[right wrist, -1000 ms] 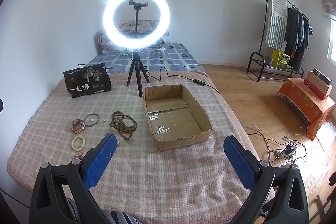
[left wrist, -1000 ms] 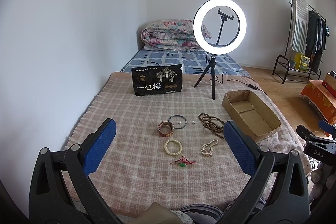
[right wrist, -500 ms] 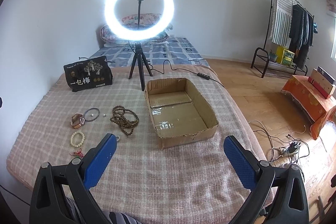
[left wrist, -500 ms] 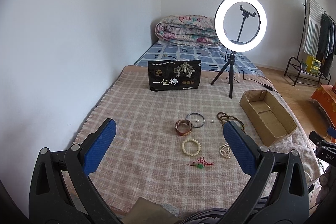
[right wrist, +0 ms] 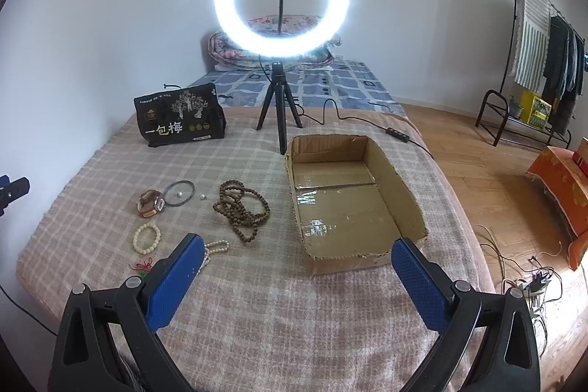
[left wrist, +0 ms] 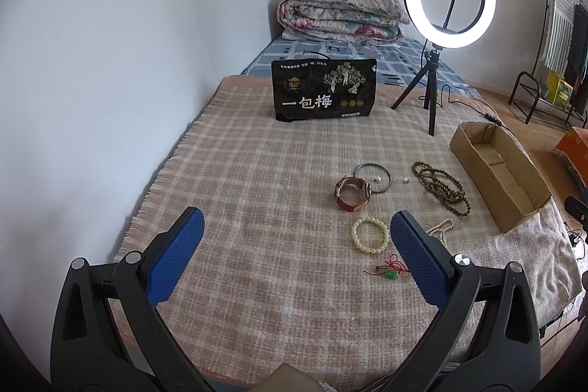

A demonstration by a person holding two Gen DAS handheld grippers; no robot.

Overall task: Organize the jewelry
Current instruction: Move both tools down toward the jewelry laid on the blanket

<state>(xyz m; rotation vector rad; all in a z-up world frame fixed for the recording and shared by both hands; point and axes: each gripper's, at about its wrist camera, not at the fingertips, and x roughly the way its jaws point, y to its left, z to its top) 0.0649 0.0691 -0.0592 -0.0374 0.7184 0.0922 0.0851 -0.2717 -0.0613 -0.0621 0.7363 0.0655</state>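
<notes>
Hovering above the near edge of a bed covered with a pink checked blanket [left wrist: 257, 171], two hand-held grippers face the far wall. The left gripper [left wrist: 294, 226] has its blue-padded fingers [left wrist: 176, 252] spread wide apart, holding nothing. The right gripper [right wrist: 294, 259] is likewise spread wide and empty.

Jewelry lies loose on the blanket, roughly midway between the near and far edges and toward the right side as the left camera sees it. A brown leather watch [left wrist: 352, 194] sits coiled, touching a thin dark bangle [left wrist: 373, 177] just beyond it. One tiny pale bead lies inside the bangle and another just to its right. A long strand of dark brown wooden beads [left wrist: 441, 188] lies in a heap between the bangle and the box. Nearer the front edge is a cream beaded bracelet [left wrist: 369, 233], with a small pearl strand [left wrist: 439, 230] to its right, partly hidden behind the left gripper's right finger. Closest to the near edge lies a green charm on red cord [left wrist: 389, 272].

An open, shallow cardboard box [right wrist: 408, 208] sits near the right edge of the bed, with nothing in it.

Toward the far edge of the blanket stand a black snack bag [left wrist: 323, 90] with white Chinese lettering and a lit ring light [right wrist: 281, 10] on a small black tripod. A folded floral quilt [left wrist: 341, 13] lies against the far wall.
</notes>
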